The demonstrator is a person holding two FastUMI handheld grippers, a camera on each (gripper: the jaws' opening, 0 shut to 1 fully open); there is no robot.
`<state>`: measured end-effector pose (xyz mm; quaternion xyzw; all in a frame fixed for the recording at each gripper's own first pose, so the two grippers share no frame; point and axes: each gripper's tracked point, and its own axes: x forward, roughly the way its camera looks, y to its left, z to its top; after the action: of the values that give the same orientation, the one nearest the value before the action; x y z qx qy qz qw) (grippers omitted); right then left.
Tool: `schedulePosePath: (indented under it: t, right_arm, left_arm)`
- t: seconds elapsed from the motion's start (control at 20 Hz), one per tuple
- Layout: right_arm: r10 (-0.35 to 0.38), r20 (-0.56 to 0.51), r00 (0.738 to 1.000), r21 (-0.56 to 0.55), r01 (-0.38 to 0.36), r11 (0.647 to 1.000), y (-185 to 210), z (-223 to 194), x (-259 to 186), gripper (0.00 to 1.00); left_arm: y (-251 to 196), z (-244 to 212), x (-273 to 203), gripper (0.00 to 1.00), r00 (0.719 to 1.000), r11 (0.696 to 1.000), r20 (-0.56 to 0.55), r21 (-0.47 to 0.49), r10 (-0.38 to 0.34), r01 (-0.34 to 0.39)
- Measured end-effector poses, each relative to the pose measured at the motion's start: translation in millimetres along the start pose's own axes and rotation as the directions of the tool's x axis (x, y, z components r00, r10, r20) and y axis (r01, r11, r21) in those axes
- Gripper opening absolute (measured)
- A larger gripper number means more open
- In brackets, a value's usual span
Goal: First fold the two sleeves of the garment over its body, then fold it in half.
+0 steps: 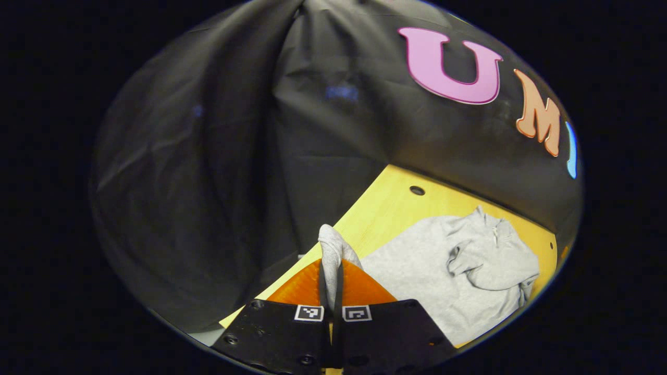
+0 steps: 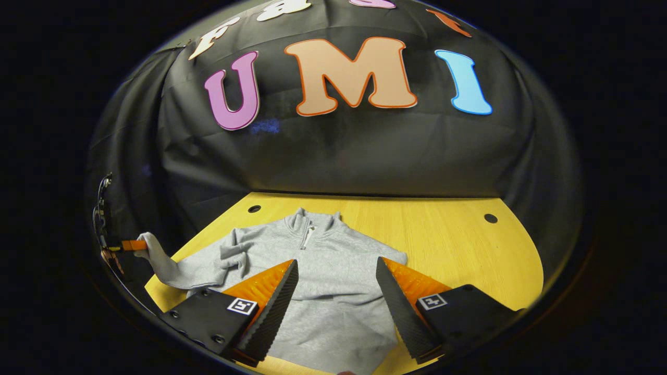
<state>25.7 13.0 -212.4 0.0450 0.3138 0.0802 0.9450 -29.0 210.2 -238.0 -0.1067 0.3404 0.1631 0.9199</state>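
Square coded markers are borne by both grippers; no readable writing is seen on them. In the left gripper view, the left gripper [image 1: 331,271] is clamped on a sleeve cuff [image 1: 331,245] of the grey garment [image 1: 443,271], which is spread on the yellow table [image 1: 385,203], to the right. In the right gripper view, the right gripper [image 2: 336,278] is held with fingers wide apart above the garment's body, a zip collar [image 2: 307,224] lying at the far side. Bare table is left at the right.

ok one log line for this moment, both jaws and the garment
left gripper: shut on sleeve, lifted | right gripper: open over sweatshirt | sweatshirt: flat on table
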Motion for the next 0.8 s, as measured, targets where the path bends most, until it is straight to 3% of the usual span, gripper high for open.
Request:
schedulePosePath:
  t: [0.35,0.8]
  right_arm:
    - [-0.071,0.009,0.997,0.026,0.071,0.997,-33.6,-3.7,-28.6,0.96]
    - [-0.142,0.01,0.99,0.024,0.142,0.99,-62.0,-21.5,-67.5,0.96]
  left_arm:
    - [-94.7,51.6,7.9,0.0,0.982,0.98,0.061,0.108,-0.177,0.17]
    - [-247.1,67.3,-4.7,0.0,0.913,0.894,0.06,0.238,-0.403,0.379]
